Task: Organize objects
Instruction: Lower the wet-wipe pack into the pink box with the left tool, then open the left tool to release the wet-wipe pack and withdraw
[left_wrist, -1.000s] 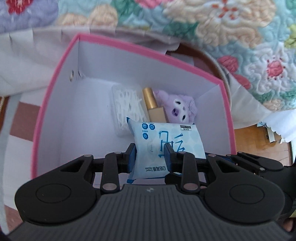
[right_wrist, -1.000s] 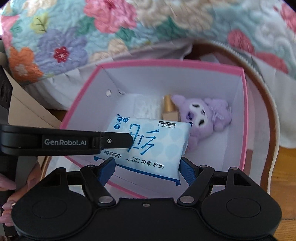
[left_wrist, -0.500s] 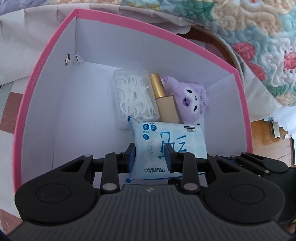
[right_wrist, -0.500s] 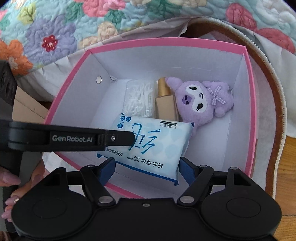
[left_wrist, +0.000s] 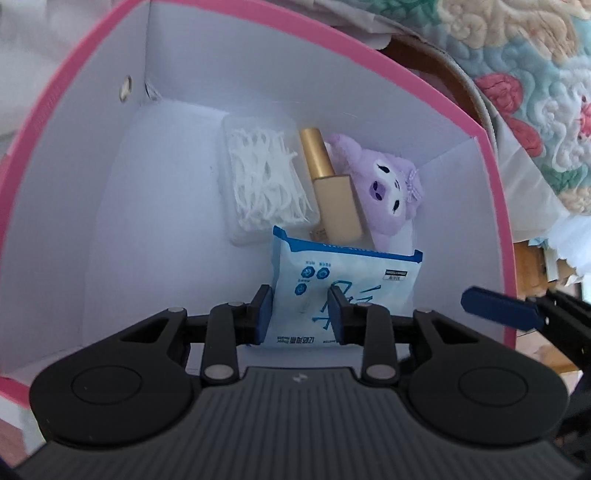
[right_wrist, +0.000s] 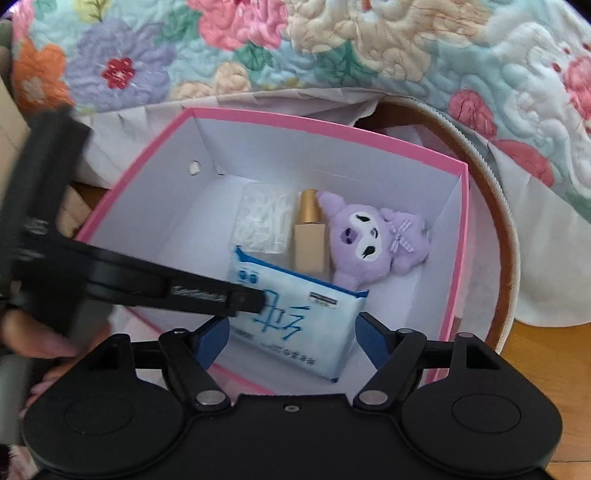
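Note:
My left gripper (left_wrist: 300, 314) is shut on a blue-and-white pack of wet wipes (left_wrist: 347, 273) and holds it low inside a pink-rimmed white box (left_wrist: 92, 221). In the right wrist view the pack (right_wrist: 295, 317) lies tilted near the box's front wall, with the left gripper's arm (right_wrist: 147, 284) reaching in from the left. My right gripper (right_wrist: 291, 336) is open and empty, above the box's near rim (right_wrist: 461, 258). At the back of the box lie a clear case of floss picks (left_wrist: 262, 181), a gold bottle (left_wrist: 328, 184) and a purple plush toy (left_wrist: 384, 184).
A floral quilt (right_wrist: 332, 48) covers the area behind the box. A round brown-rimmed container (right_wrist: 506, 240) with white paper sits behind and right of the box. Wooden floor (right_wrist: 546, 350) shows at the right. The box's left half is bare floor (left_wrist: 147, 240).
My left gripper has gone deeper into the box with the wipes pack, which now sits lower and nearer the other items. The right gripper has drawn back slightly and stays open.

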